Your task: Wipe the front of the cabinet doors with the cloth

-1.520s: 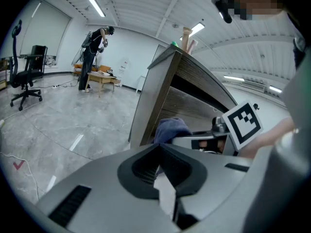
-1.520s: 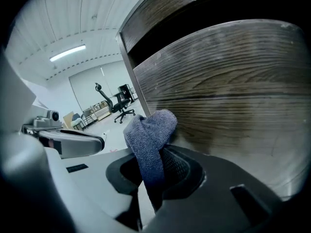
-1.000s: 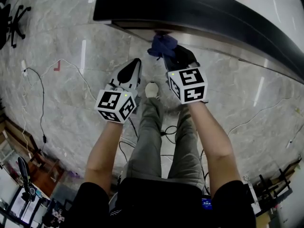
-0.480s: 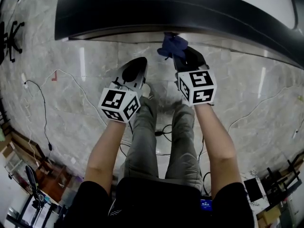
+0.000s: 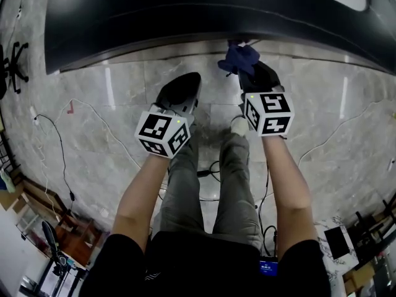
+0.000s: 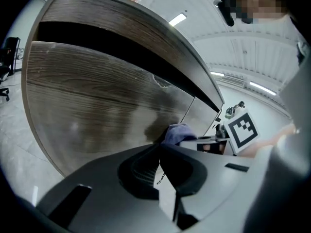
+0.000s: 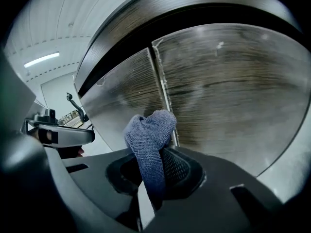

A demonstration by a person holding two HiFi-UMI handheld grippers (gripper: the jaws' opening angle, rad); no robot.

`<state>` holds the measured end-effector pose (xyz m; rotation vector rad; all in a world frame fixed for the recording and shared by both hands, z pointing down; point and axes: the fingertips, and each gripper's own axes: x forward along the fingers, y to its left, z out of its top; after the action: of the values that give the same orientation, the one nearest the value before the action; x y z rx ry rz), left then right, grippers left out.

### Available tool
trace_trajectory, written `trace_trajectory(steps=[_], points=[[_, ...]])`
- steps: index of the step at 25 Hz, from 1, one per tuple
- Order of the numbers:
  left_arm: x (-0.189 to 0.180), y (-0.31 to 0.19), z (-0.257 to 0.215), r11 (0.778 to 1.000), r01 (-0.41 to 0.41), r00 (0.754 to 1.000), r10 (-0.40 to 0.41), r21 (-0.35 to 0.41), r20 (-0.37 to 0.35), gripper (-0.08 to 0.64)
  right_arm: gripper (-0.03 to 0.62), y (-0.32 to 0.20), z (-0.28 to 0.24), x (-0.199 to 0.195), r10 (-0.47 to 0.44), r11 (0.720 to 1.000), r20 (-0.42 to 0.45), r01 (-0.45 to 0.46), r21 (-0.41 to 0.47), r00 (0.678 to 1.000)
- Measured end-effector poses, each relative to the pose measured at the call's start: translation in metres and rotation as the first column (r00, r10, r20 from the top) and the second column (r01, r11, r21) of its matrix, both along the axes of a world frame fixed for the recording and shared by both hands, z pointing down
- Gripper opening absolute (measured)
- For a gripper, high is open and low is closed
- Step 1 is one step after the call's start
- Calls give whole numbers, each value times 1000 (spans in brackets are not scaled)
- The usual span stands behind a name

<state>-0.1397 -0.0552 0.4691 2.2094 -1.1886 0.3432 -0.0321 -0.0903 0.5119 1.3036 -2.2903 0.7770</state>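
A blue cloth (image 7: 149,139) is pinched in my right gripper (image 7: 154,165), bunched up beyond the jaw tips. In the head view the cloth (image 5: 240,57) sits right at the cabinet's front, under the dark countertop (image 5: 185,17). The wood-grain cabinet doors (image 7: 228,91) fill the right gripper view, with the seam between two doors (image 7: 163,86) just behind the cloth. My left gripper (image 5: 179,90) hangs shut and holds nothing, to the left of the right one. Its own view shows the left door (image 6: 97,101) and the cloth (image 6: 179,132) beyond its tips.
The person's legs and a shoe (image 5: 240,125) stand on the grey marble floor (image 5: 93,147) below the grippers. Cables (image 5: 52,135) trail over the floor at left and right. An office chair base (image 5: 12,67) shows at the far left.
Both grippers have shifted to the right along the cabinet front, the cloth travelling with the right one. The view has tipped so more of the countertop shows.
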Motion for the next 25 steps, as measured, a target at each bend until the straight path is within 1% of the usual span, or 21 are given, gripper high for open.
trace_trajectory(steps=[2, 4, 8, 11, 14, 19, 25], points=[[9, -2, -1, 1000, -7, 1000, 7, 3, -6, 9, 71, 2, 1, 8, 10, 1000, 1, -10, -5, 1000], [13, -3, -2, 1000, -7, 1000, 7, 4, -18, 9, 71, 7, 0, 7, 6, 1000, 8, -6, -10, 1000], [11, 2, 0, 1000, -4, 1000, 4, 0, -25, 9, 71, 23, 5, -11, -40, 999, 17, 40, -27, 999], [0, 6, 2, 1000, -4, 1000, 4, -2, -14, 9, 71, 31, 10, -30, -60, 997, 26, 61, -45, 998], [-23, 8, 5, 1000, 21, 1000, -21, -4, -3, 9, 71, 37, 13, -55, -81, 995, 39, 83, -55, 996], [-76, 13, 7, 997, 81, 997, -81, -1, -2, 9, 71, 46, 20, -110, -133, 988, 47, 136, -71, 990], [-139, 27, 18, 985, 169, 986, -169, -21, 8, 9, 71, 54, 26, -179, -220, 972, 50, 223, -74, 974]])
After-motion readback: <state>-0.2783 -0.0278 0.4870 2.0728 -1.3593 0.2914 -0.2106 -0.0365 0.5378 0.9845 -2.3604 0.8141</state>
